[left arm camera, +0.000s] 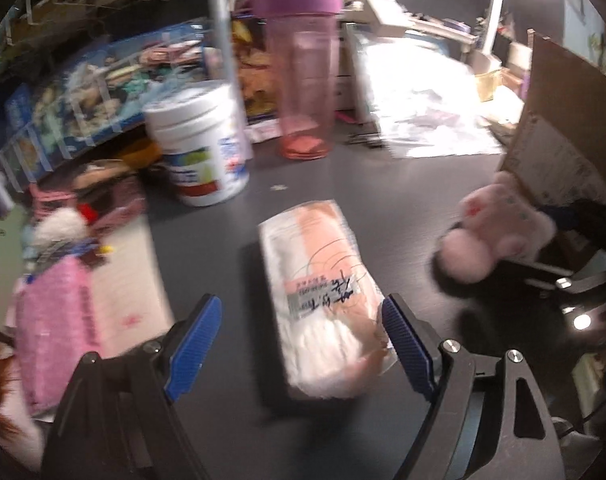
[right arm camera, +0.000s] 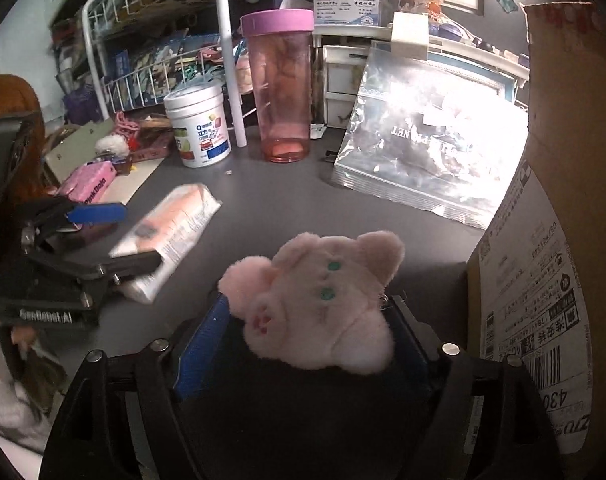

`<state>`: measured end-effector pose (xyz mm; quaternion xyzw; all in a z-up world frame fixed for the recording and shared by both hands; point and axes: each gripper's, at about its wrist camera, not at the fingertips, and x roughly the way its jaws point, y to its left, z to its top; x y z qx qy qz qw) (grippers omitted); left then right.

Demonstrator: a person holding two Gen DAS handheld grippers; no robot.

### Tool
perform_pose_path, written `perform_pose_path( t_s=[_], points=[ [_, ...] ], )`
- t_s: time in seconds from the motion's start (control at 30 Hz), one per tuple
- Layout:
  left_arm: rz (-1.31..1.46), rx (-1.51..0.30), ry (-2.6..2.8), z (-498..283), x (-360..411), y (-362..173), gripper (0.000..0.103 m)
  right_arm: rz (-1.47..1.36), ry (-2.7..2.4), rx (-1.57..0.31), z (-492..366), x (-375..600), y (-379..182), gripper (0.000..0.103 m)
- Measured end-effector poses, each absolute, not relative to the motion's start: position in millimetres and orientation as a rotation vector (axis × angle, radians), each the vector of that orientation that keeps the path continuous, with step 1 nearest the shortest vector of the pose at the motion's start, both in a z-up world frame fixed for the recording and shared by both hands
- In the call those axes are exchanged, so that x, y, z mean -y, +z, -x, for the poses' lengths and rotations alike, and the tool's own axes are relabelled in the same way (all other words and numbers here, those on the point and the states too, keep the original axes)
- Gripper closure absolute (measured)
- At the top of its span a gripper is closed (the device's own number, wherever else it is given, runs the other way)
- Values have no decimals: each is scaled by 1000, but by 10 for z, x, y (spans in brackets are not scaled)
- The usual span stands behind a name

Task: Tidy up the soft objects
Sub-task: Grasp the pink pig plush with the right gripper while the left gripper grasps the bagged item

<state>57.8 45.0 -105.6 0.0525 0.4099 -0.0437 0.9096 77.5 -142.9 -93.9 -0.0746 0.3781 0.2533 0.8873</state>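
Note:
A soft white-and-peach plastic-wrapped pack (left arm camera: 323, 300) lies on the dark table. My left gripper (left arm camera: 303, 344) is open, its blue fingers on either side of the pack's near end, apart from it. The pack (right arm camera: 171, 232) and the left gripper (right arm camera: 115, 236) also show in the right wrist view. My right gripper (right arm camera: 307, 340) is shut on a pink plush toy (right arm camera: 315, 300) and holds it above the table. The plush (left arm camera: 495, 236) shows in the left wrist view at the right, next to a cardboard box.
A cardboard box (right arm camera: 543, 260) stands at the right. A pink tumbler (right arm camera: 283, 88), a white tub (right arm camera: 199, 128) and a shiny plastic bag (right arm camera: 431, 148) stand behind. A pink packet (right arm camera: 91, 184) and clutter lie at the left.

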Motion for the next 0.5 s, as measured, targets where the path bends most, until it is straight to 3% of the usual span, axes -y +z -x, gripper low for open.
perform_pose_path(
  t_s=[0.37,0.43,0.5],
  points=[
    [-76,-865,-122,-667,-374,-1181,25,235,510,-794,-900,1318,-1039,26],
    [-67,-853,-130,-681,-376,-1182,46,228,512,-797,-927,1330,-1048,26],
    [-60,-850,-132,-696,-383,-1174,57,218,516,-794,-933,1340,-1045,27]
  ],
)
